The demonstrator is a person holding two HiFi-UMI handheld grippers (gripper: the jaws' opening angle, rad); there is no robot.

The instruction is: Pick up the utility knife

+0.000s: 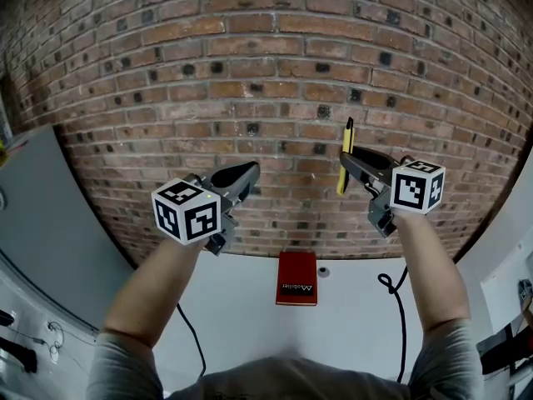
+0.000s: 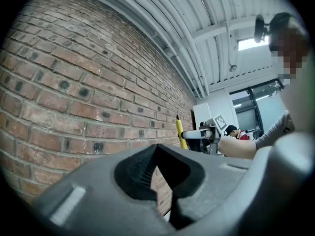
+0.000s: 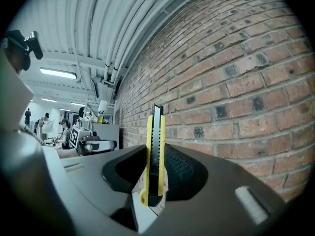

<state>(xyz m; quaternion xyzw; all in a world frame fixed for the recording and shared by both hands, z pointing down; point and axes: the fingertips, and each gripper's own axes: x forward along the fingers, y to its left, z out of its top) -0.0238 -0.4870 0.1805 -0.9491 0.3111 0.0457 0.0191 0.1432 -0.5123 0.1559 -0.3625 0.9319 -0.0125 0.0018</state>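
The yellow and black utility knife point(image 1: 346, 155) stands upright, pinched at its lower half by my right gripper point(image 1: 350, 163), which is raised in front of the brick wall. In the right gripper view the knife point(image 3: 155, 151) sits between the two black pads of the right gripper point(image 3: 156, 167), its tip pointing up. My left gripper point(image 1: 243, 173) is held at about the same height to the left, shut with nothing in it; its jaw tips meet in the left gripper view point(image 2: 157, 146). From there the knife point(image 2: 180, 132) shows far off.
A brick wall point(image 1: 266, 65) fills the space just ahead of both grippers. Below lies a white table point(image 1: 250, 307) with a red box point(image 1: 297, 278), a small round object point(image 1: 323, 271) and a black cable point(image 1: 391, 288). People work at benches in the background point(image 2: 231, 131).
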